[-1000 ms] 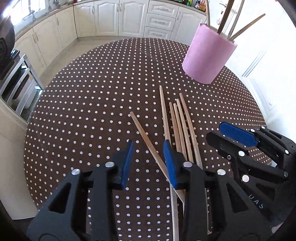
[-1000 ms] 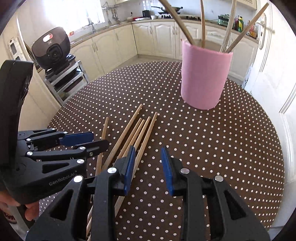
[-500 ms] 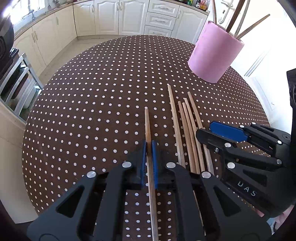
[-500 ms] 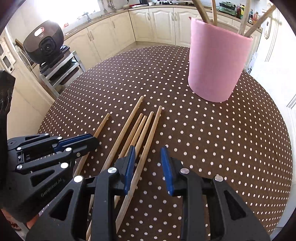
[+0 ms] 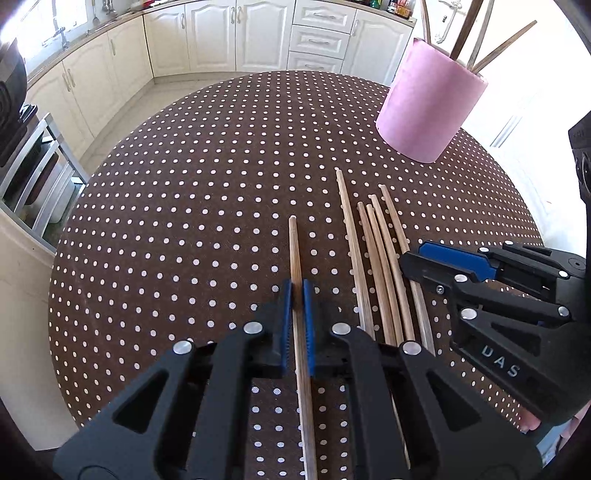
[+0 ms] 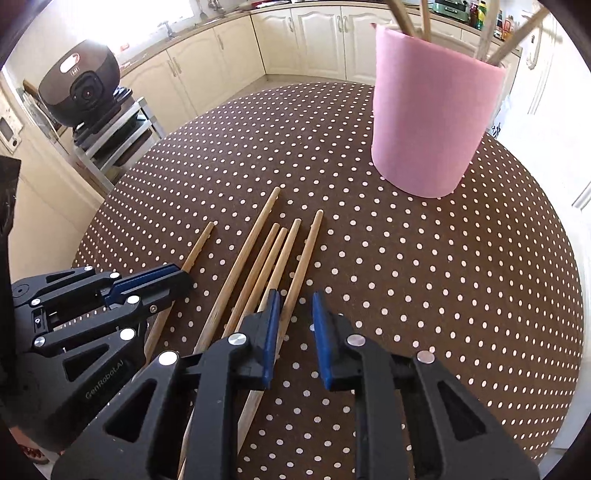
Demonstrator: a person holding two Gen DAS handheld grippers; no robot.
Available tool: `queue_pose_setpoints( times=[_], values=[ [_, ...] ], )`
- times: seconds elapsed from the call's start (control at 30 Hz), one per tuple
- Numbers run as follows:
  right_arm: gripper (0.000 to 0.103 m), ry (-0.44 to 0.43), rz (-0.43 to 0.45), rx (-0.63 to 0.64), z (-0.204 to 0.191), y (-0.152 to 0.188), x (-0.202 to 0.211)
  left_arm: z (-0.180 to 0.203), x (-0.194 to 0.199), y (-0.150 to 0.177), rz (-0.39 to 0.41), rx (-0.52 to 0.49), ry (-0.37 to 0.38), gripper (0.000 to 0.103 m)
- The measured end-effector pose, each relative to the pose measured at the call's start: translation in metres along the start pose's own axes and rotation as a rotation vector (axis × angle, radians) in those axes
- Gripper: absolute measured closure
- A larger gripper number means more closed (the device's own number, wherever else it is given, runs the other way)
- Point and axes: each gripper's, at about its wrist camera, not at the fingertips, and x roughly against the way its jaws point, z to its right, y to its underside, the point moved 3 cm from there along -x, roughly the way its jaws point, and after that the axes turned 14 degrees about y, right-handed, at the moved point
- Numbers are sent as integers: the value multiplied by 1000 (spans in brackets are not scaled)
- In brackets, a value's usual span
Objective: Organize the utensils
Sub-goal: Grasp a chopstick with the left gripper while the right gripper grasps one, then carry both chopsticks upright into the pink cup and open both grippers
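My left gripper is shut on one wooden chopstick, which lies along its blue pads low over the table. Several more chopsticks lie side by side just to its right. My right gripper is open and sits over the near ends of that bundle; the rightmost stick runs between its jaws. A pink cup with several chopsticks standing in it is at the far right of the table; it also shows in the right wrist view.
The round table has a brown cloth with white dots. A metal rack with a dark round appliance stands off the table's left edge. White kitchen cabinets line the far wall.
My left gripper closed on the single chopstick and turned it straight, parallel to the bundle. My right gripper moved forward and left over the bundle, still open.
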Motion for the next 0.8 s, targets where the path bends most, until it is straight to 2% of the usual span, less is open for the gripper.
queue_pose_setpoints(
  times=[0.13,0.37,0.53,0.67,0.8],
  values=[
    [93,45,15,22,-11,-8,-4,5,-4,-1,10,0,-14,97],
    [98,-4,70,-18,-3,-3,6,13,7,-2,50,-9,-8,97],
    [98,-50,146,-32,7,-5,43,25,45,-10,121,-26,16,97],
    [98,-98,246,-40,18,-5,85,42,84,-17,200,-52,38,97],
    [98,-110,334,-37,23,-3,122,59,118,-17,260,-82,52,97]
  ],
)
